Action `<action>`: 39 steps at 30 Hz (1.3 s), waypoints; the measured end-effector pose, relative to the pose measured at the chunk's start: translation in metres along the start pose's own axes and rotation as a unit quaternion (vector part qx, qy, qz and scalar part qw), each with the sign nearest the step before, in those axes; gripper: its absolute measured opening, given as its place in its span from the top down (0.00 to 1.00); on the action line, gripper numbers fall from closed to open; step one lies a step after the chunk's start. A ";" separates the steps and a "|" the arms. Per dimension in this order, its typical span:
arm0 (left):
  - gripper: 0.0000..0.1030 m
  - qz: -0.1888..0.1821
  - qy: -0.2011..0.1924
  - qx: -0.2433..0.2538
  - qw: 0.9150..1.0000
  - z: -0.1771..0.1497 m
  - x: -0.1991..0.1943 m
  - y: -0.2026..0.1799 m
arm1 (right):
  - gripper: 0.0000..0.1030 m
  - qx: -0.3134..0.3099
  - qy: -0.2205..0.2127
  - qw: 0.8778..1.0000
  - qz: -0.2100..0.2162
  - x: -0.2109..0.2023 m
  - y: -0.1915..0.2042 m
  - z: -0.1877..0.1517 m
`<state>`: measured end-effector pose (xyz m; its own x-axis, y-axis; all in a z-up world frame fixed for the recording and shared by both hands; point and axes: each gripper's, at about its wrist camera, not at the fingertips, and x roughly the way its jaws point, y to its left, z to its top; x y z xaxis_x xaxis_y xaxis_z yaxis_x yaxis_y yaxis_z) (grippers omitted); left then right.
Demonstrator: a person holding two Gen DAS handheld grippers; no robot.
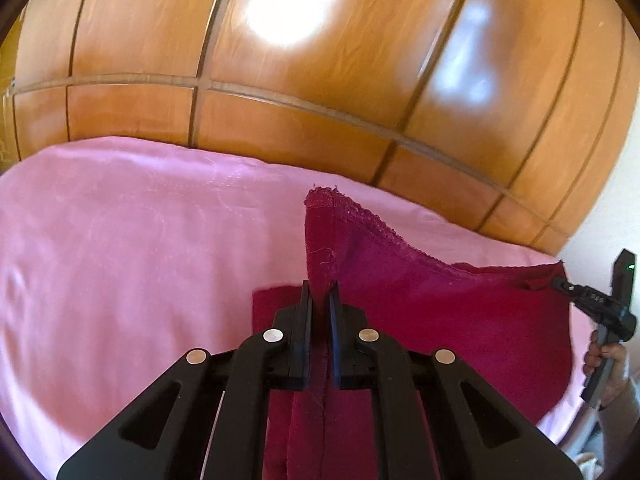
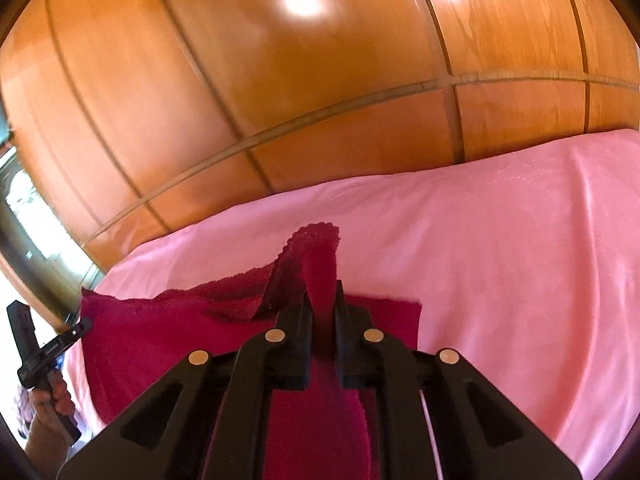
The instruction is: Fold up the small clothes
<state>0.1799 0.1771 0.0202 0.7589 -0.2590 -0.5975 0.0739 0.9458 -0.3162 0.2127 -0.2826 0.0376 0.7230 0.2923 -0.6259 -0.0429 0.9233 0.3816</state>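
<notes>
A dark red garment (image 1: 432, 304) with a lace-trimmed hem hangs stretched between my two grippers above a pink bed sheet (image 1: 120, 260). My left gripper (image 1: 320, 292) is shut on one corner of the garment, the cloth standing up between its fingers. In the right wrist view my right gripper (image 2: 322, 300) is shut on the other corner of the garment (image 2: 168, 336). Each gripper shows in the other's view: the right one (image 1: 560, 282) at the far right, the left one (image 2: 82, 326) at the far left. Part of the garment lies on the sheet below.
A glossy wooden wardrobe (image 1: 320, 80) with panel grooves stands right behind the bed. A white wall (image 1: 612, 208) is at the right. A glass-fronted cabinet (image 2: 28, 216) shows at the left edge of the right wrist view.
</notes>
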 end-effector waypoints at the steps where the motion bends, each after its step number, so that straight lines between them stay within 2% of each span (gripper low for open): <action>1: 0.94 0.009 0.011 -0.002 1.000 0.004 0.017 0.002 | 0.93 0.010 0.010 1.000 -0.006 0.017 -0.005 0.002; 6: 0.94 0.056 0.061 -0.014 0.996 0.000 0.077 0.018 | 0.93 0.023 0.062 0.996 -0.060 0.074 -0.032 -0.010; 7: 0.94 0.068 0.082 -0.013 0.994 -0.005 0.093 0.023 | 0.93 0.027 0.072 0.995 -0.066 0.082 -0.038 -0.013; 10: 0.93 0.083 0.111 -0.009 0.990 -0.015 0.112 0.030 | 0.88 0.041 0.082 0.994 -0.054 0.084 -0.047 -0.018; 11: 0.93 0.083 0.107 -0.007 0.991 -0.015 0.108 0.029 | 0.82 0.039 0.078 0.995 -0.048 0.078 -0.047 -0.017; 12: 0.91 0.085 0.100 -0.004 0.991 -0.014 0.101 0.029 | 0.66 0.035 0.074 0.996 -0.039 0.069 -0.046 -0.017; 13: 0.85 0.086 0.094 -0.001 0.992 -0.014 0.092 0.028 | 0.56 0.031 0.067 0.997 -0.023 0.053 -0.044 -0.019; 14: 0.83 0.083 0.089 0.000 0.993 -0.015 0.083 0.030 | 0.49 0.026 0.064 0.998 -0.011 0.040 -0.041 -0.023; 20: 0.82 0.023 0.092 -0.017 0.995 -0.052 0.016 0.040 | 0.46 0.024 0.096 0.994 0.056 -0.032 -0.042 -0.070; 21: 0.79 0.011 0.096 -0.023 0.995 -0.061 0.006 0.041 | 0.45 0.025 0.106 0.992 0.064 -0.042 -0.042 -0.081; 22: 0.63 0.001 0.098 -0.030 0.995 -0.071 -0.005 0.042 | 0.45 0.024 0.116 0.991 0.065 -0.052 -0.043 -0.097; 23: 0.56 -0.006 0.097 -0.037 0.995 -0.080 -0.014 0.043 | 0.45 0.023 0.122 0.990 0.064 -0.056 -0.043 -0.105; 24: 0.52 -0.014 0.095 -0.043 0.994 -0.087 -0.023 0.044 | 0.45 0.023 0.129 0.989 0.062 -0.056 -0.040 -0.116; 25: 0.52 -0.028 0.095 -0.051 0.994 -0.097 -0.032 0.045 | 0.45 0.024 0.135 0.989 0.059 -0.057 -0.039 -0.127; 26: 0.52 -0.036 0.100 -0.055 0.993 -0.103 -0.036 0.045 | 0.47 0.027 0.139 0.988 0.056 -0.056 -0.039 -0.135; 27: 0.54 -0.041 0.106 -0.058 0.992 -0.110 -0.039 0.045 | 0.53 0.033 0.141 0.988 0.056 -0.054 -0.040 -0.139; 28: 0.63 -0.037 0.111 -0.058 0.991 -0.115 -0.040 0.045 | 0.57 0.044 0.141 0.987 0.058 -0.052 -0.042 -0.142; 29: 0.68 -0.033 0.115 -0.056 0.991 -0.120 -0.039 0.045 | 0.68 0.050 0.139 0.987 0.056 -0.049 -0.042 -0.143; 30: 0.77 -0.035 0.120 -0.053 0.991 -0.123 -0.038 0.044 | 0.88 0.049 0.138 0.988 0.047 -0.048 -0.041 -0.142; 31: 0.91 -0.034 0.120 -0.047 0.991 -0.124 -0.037 0.041 | 0.92 0.046 0.139 0.988 0.043 -0.047 -0.039 -0.139; 33: 0.93 -0.005 0.119 0.000 0.993 -0.122 -0.040 0.030 | 0.93 0.024 0.133 0.990 0.036 -0.057 -0.036 -0.132; 36: 0.93 0.016 0.127 0.052 0.990 -0.122 -0.040 0.022 | 0.94 -0.010 0.111 0.993 0.023 -0.079 -0.036 -0.118; 39: 0.93 0.034 0.140 0.092 0.985 -0.133 -0.031 0.019 | 0.94 -0.017 0.139 0.990 -0.006 -0.064 -0.048 -0.133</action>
<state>0.0721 0.1773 -0.0651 0.5598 -0.2126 -0.8009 0.1650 0.9758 -0.1437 0.0774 -0.3121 -0.0310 0.5056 0.3340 -0.7955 -0.0620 0.9337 0.3526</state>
